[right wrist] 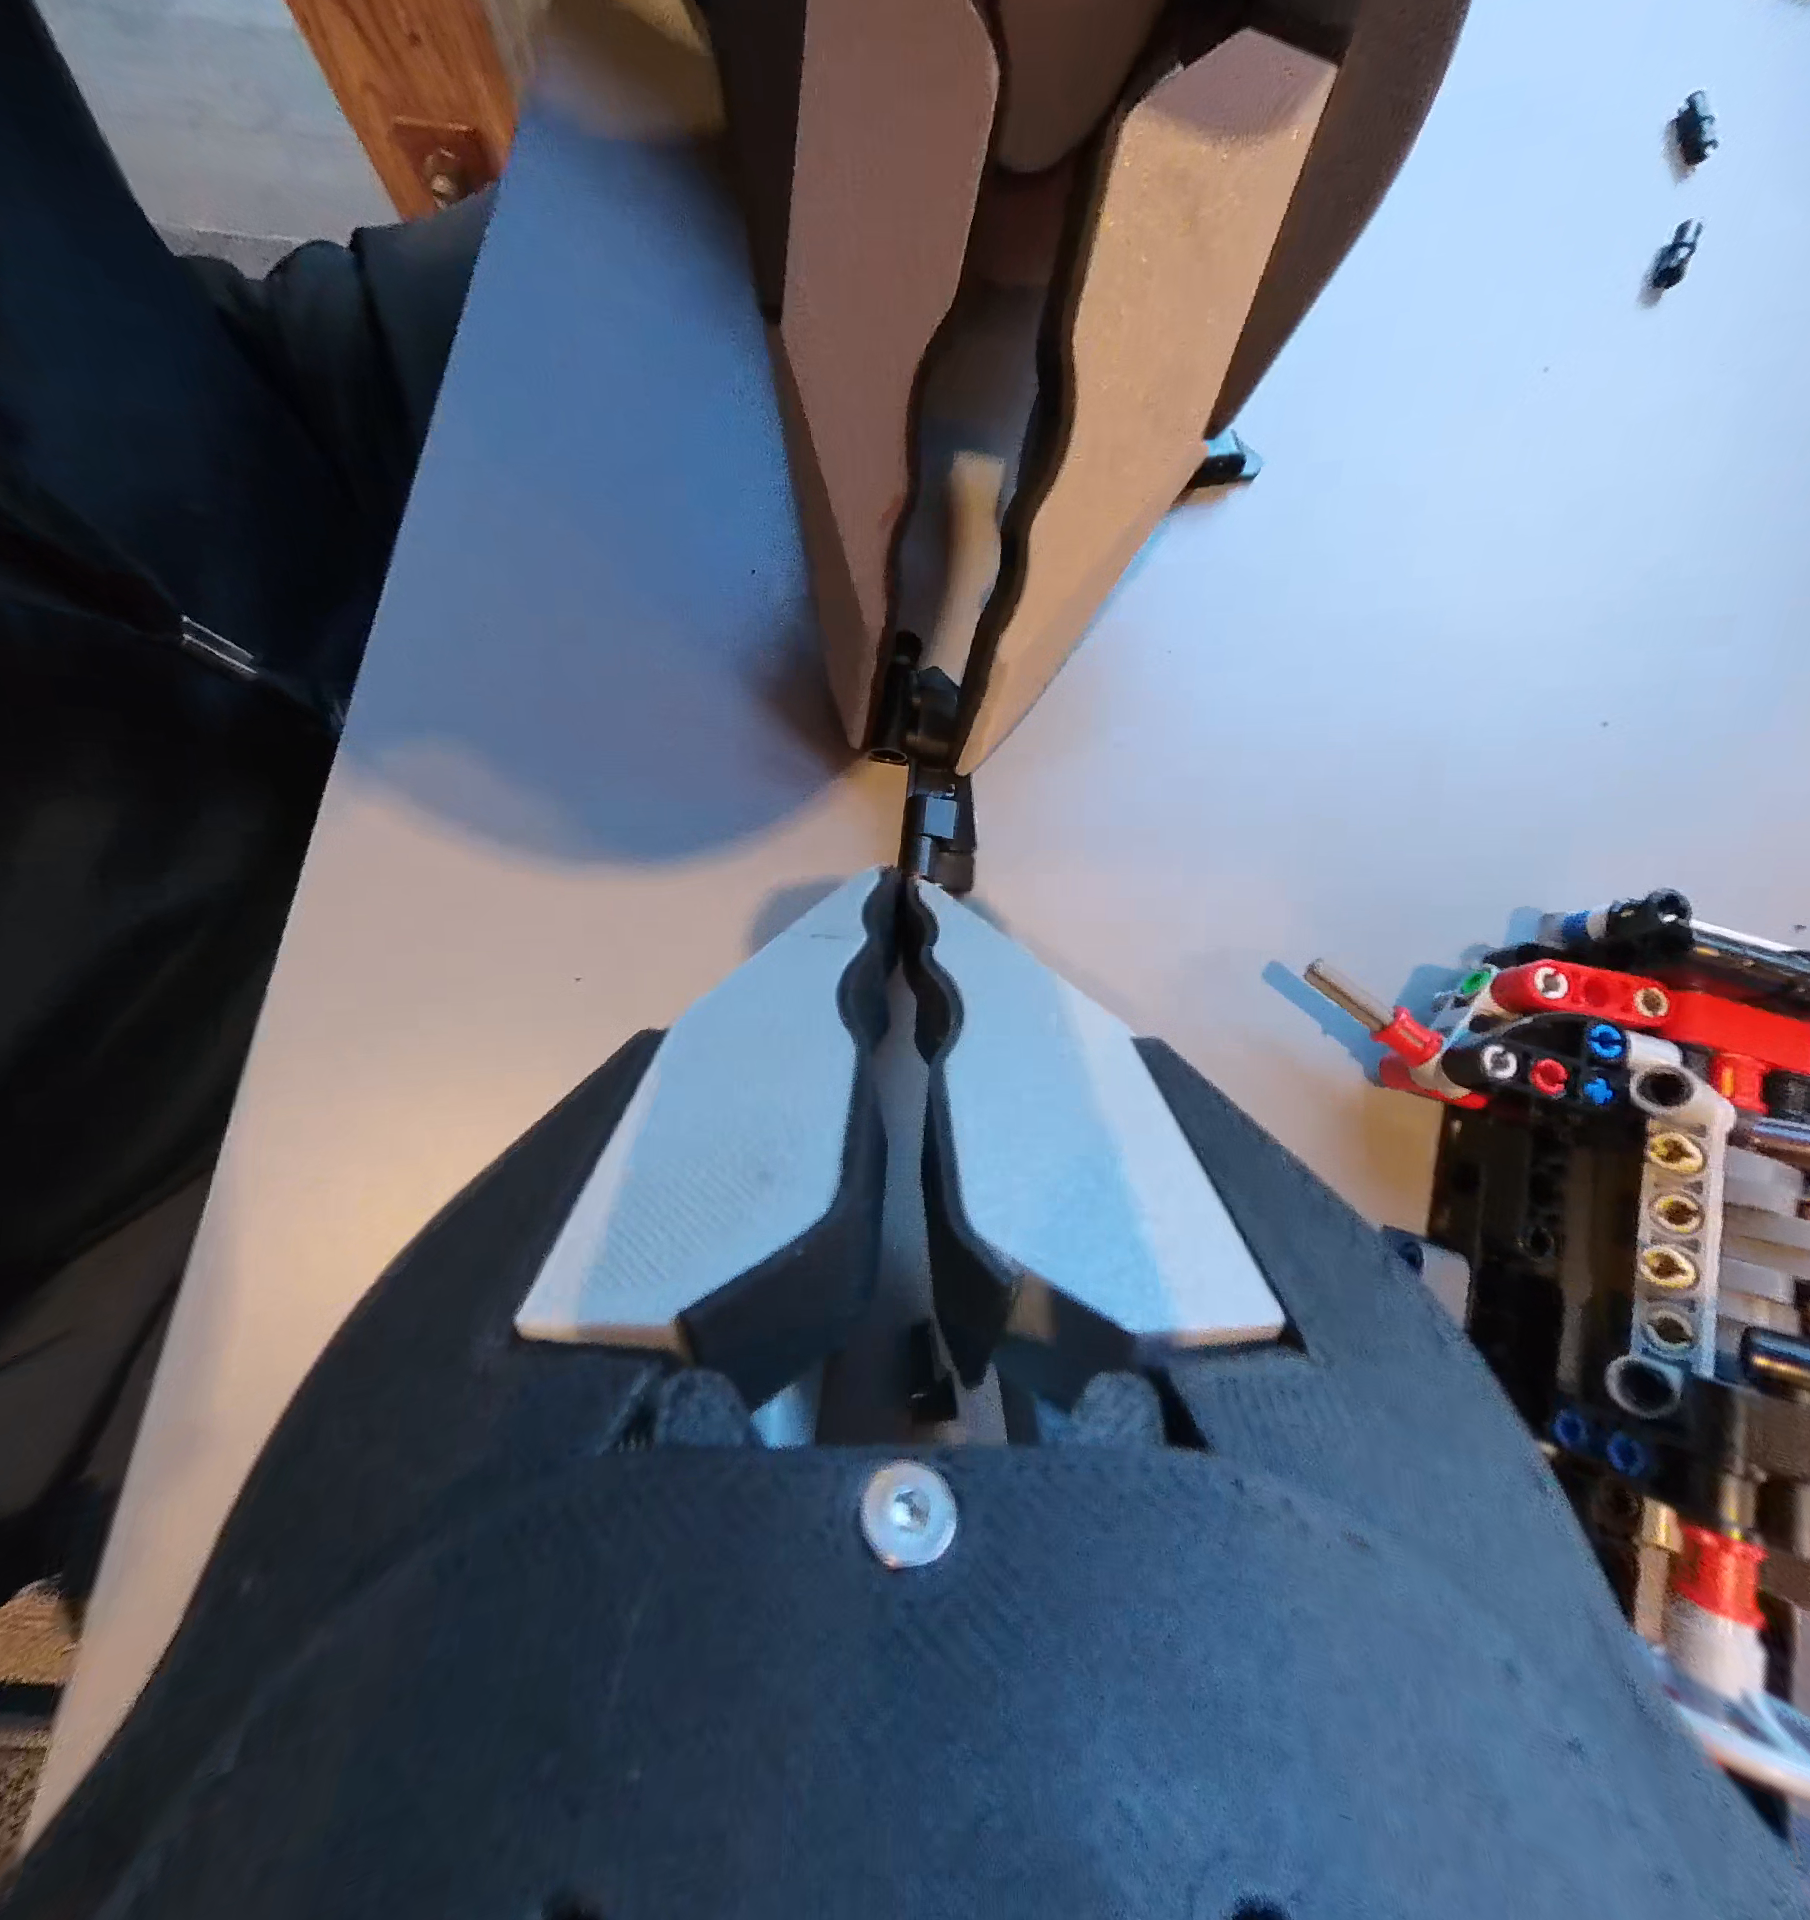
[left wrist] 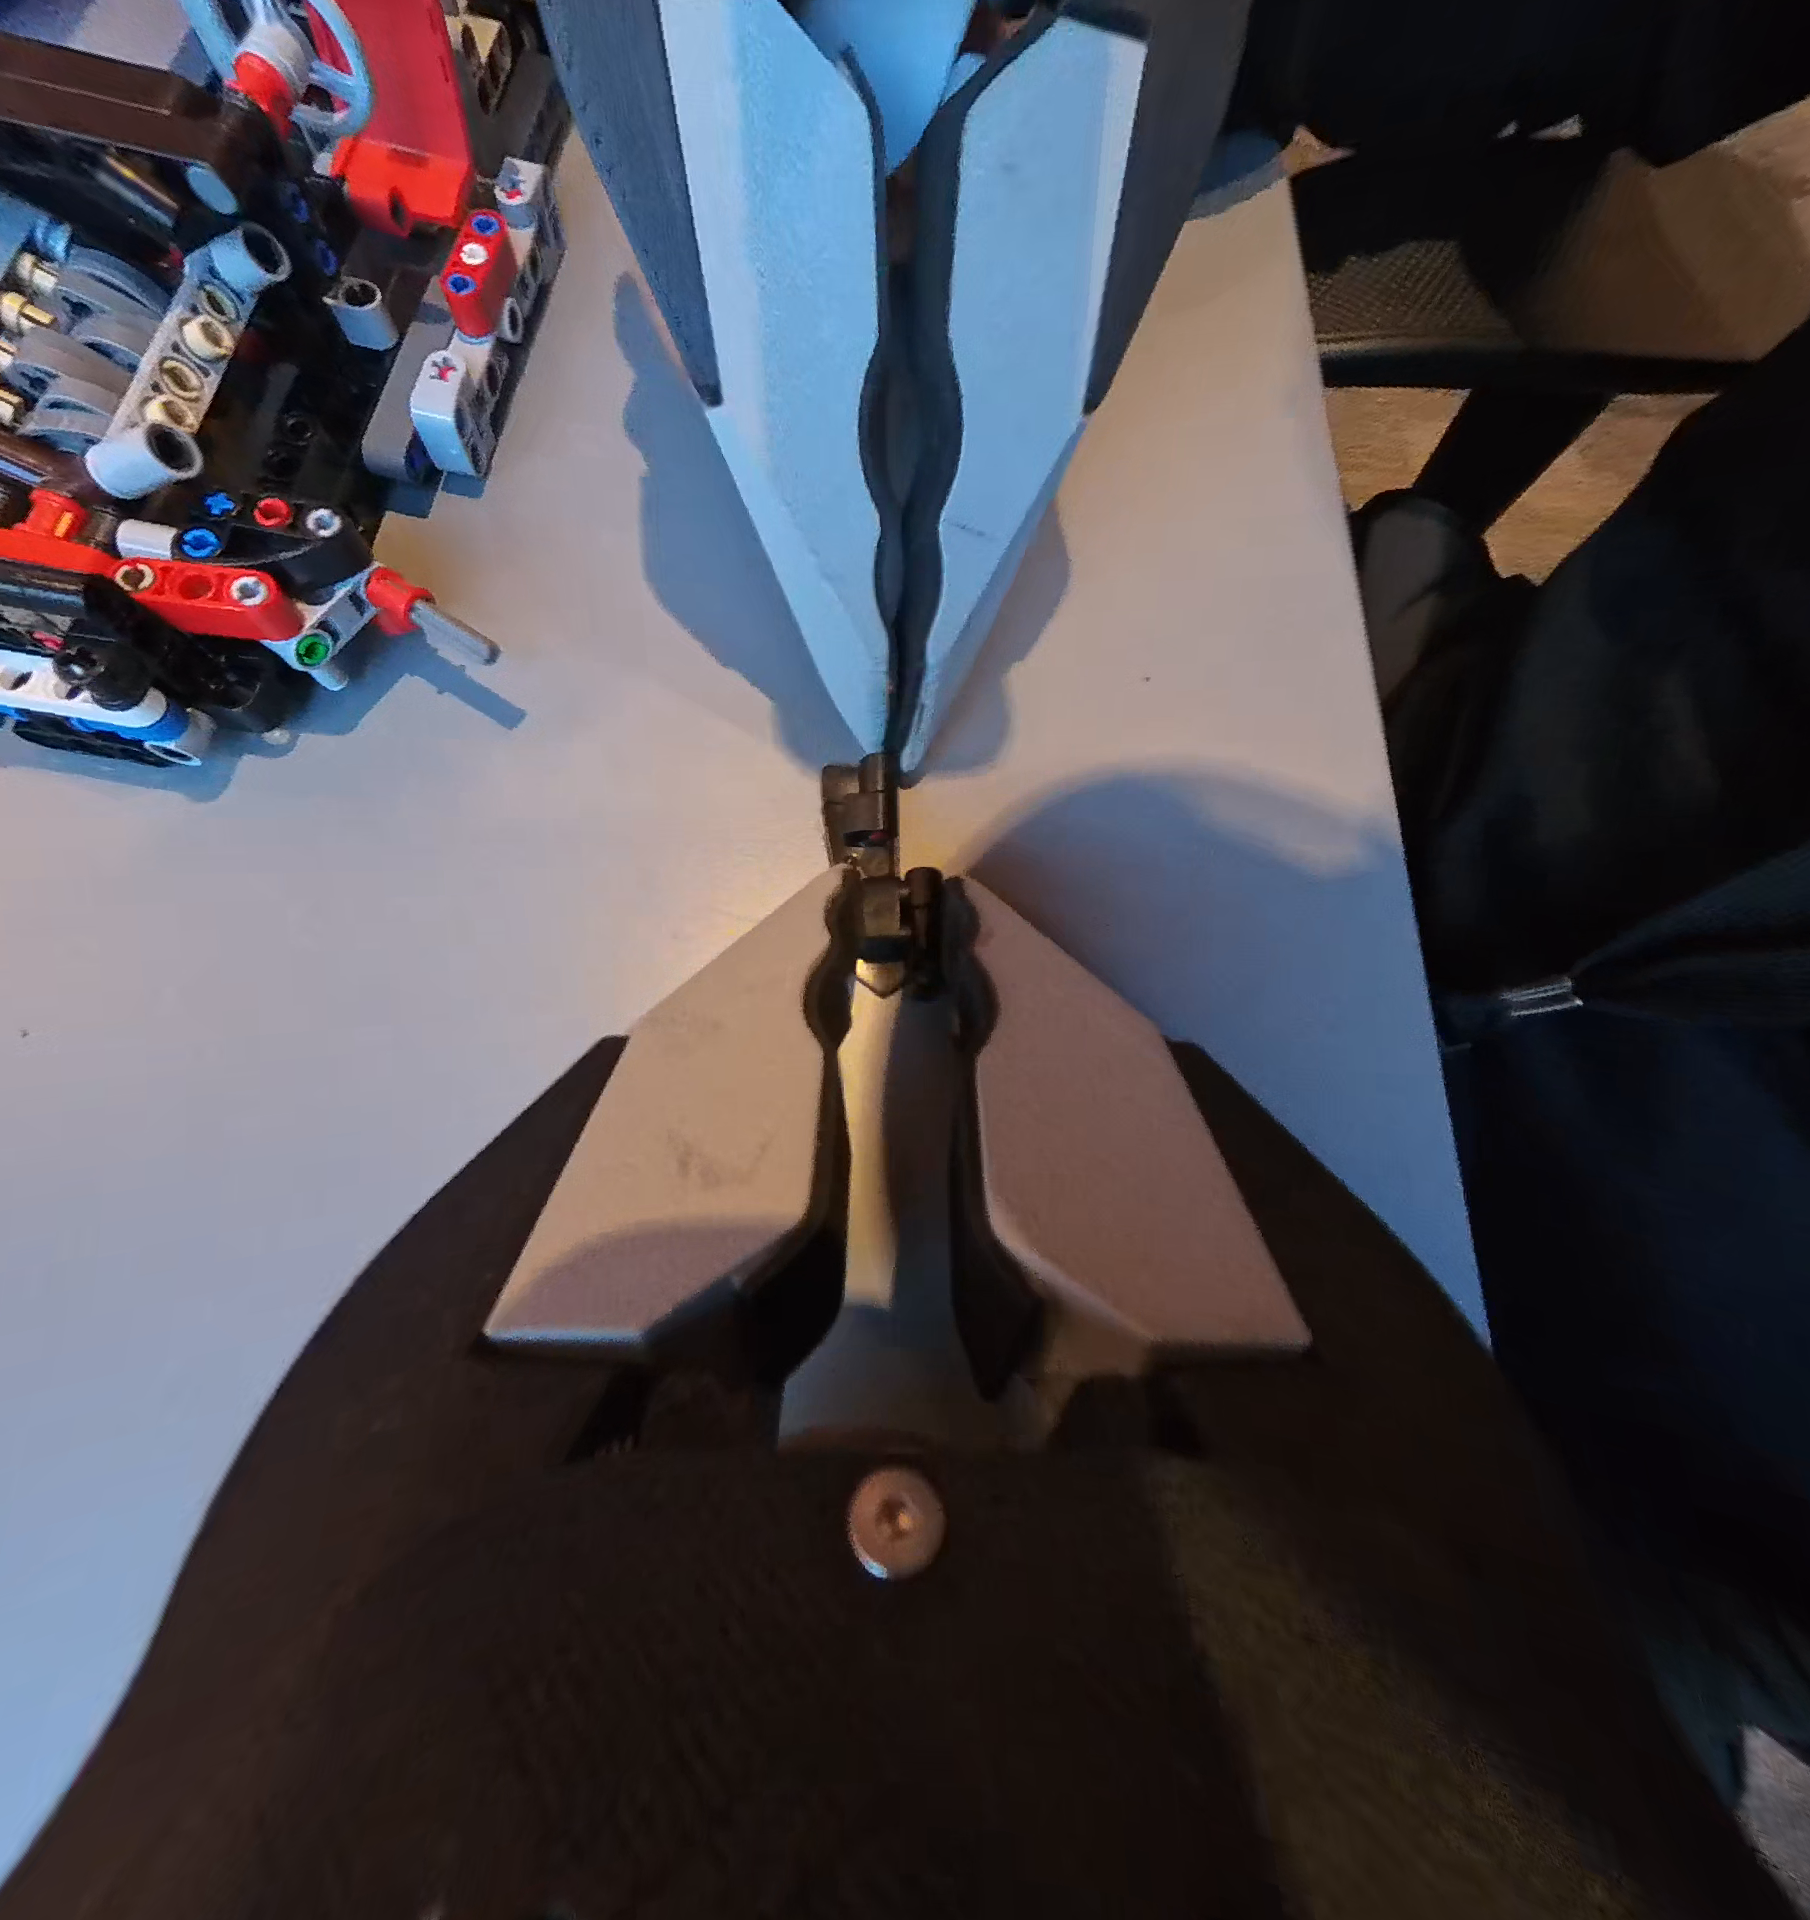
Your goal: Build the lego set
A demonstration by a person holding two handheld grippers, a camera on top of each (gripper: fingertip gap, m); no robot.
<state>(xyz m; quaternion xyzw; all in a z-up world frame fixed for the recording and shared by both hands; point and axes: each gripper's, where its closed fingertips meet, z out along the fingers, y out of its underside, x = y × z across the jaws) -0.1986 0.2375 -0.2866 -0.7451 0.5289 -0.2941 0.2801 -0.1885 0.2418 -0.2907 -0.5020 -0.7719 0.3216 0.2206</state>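
My left gripper (left wrist: pixel 893 883) is shut on a small black lego connector (left wrist: pixel 885 920) just above the white table (left wrist: pixel 257 987). My right gripper (right wrist: pixel 906 883) faces it tip to tip and is shut on a second small black connector (right wrist: pixel 937 826). The two pieces meet end to end between the fingertips. In the left wrist view the right gripper (left wrist: pixel 888 753) comes in from the top with its piece (left wrist: pixel 859 805). In the right wrist view the left gripper (right wrist: pixel 922 753) comes in from the top with its piece (right wrist: pixel 916 712). The partly built lego model (left wrist: pixel 153 416) stands beside the grippers and also shows in the right wrist view (right wrist: pixel 1659 1195).
Three small loose black pieces lie on the table, two far off (right wrist: pixel 1696 130) (right wrist: pixel 1675 255) and one by the left gripper (right wrist: pixel 1228 457). A grey axle (left wrist: pixel 454 629) sticks out of the model toward the grippers. The table edge (left wrist: pixel 1400 831) is close, with a person's dark clothing (left wrist: pixel 1659 935) beyond it.
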